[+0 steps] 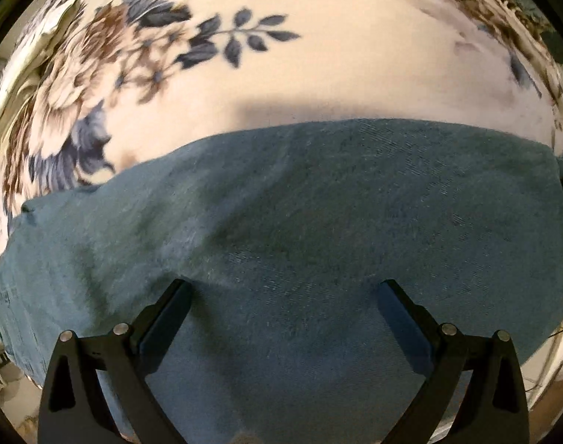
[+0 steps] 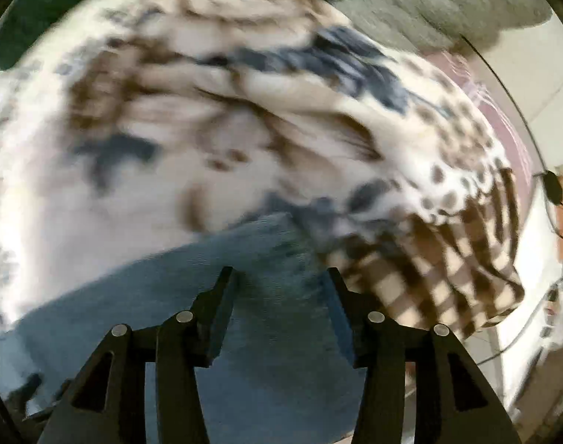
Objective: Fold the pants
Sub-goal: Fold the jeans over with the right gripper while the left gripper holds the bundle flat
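so the pants [image 1: 318, 214] are blue denim, spread flat over a floral blanket [image 1: 318, 55], cream with brown and navy flowers and leaves. in the left wrist view the denim fills the whole lower half, running edge to edge, with its far edge making a long curved line against the blanket. a shadow sits on the blanket just past that edge.

the left tongs [image 1: 285, 288] are spread wide apart, nothing between the 2 fingers, and they're right over the denim. can't tell if the tips are actually touching the cloth or just above it.

the right wrist view is pretty blurry. the right tongs [image 2: 281, 277] are also apart, less wide than the left ones, not clamped on anything. they sit over the pants [image 2: 244, 296] near a corner of the denim, which points up toward the middle of that view. the right finger [image 2: 338, 296] is close to the denim's side edge, where it meets a brown and cream checkered bit of the blanket [image 2: 429, 288]. the blanket [image 2: 133, 129] takes up most of the rest of that view, and its edge drops away on the right. a thin dark cable [image 2: 503, 85] with a small black oval piece on it curves along beyond that edge.
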Action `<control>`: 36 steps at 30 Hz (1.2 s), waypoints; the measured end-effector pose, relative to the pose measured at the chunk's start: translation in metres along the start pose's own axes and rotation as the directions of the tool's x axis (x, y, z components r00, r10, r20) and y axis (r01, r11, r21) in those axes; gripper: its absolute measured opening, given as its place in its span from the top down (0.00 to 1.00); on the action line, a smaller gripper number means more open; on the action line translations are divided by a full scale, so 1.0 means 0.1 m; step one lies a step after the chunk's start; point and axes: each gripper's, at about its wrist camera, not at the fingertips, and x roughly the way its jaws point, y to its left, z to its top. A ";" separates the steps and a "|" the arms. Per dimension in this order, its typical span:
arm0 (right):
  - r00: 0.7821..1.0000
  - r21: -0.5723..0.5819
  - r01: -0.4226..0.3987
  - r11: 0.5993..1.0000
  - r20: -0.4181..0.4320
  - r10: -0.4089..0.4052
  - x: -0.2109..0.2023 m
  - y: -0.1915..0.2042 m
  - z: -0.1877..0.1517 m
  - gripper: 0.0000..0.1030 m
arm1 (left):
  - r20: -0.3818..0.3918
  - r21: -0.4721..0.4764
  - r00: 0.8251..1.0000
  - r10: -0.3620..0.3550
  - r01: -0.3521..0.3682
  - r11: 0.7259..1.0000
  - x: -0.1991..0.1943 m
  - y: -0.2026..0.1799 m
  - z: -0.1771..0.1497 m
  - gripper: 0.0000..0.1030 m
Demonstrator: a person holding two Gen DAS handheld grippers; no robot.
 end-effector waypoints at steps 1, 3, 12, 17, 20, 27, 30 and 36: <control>0.999 0.043 -0.048 0.998 0.001 0.048 -0.03 -0.09 0.00 0.50 | -0.005 0.001 1.000 -0.002 0.002 1.000 0.03 -0.02 0.02 0.00; 0.993 0.118 -0.110 0.987 0.044 0.105 -0.22 -0.26 -0.08 0.50 | -0.010 -0.009 1.000 -0.023 0.023 1.000 0.07 -0.04 0.02 0.00; 0.883 0.543 -0.452 0.707 0.158 0.443 -0.25 -1.24 -1.40 0.47 | -0.021 -0.044 1.000 -0.009 0.008 0.999 0.19 -0.06 -0.01 0.00; 0.758 0.537 -0.623 0.568 0.237 0.607 0.28 -1.05 -1.60 0.47 | -0.037 -0.043 0.999 -0.009 0.007 0.999 0.25 -0.11 0.06 0.00; 0.747 0.525 -0.642 0.558 0.269 0.608 0.44 -0.97 -1.54 0.44 | -0.043 -0.044 0.999 -0.003 0.001 0.999 0.26 -0.10 0.11 0.00; 0.607 0.438 -0.785 0.438 0.405 0.684 0.38 -1.00 -1.49 0.41 | -0.048 -0.039 0.999 0.001 -0.003 0.999 0.26 -0.12 0.08 0.00; 0.566 0.430 -0.811 0.397 0.407 0.717 0.56 -0.97 -1.42 0.41 | -0.051 -0.038 0.999 0.000 -0.001 0.999 0.26 -0.12 0.11 0.00; 0.502 0.374 -0.856 0.357 0.432 0.749 0.66 -0.83 -1.27 0.44 | -0.035 -0.039 0.999 0.003 -0.004 0.999 0.27 -0.12 0.05 0.00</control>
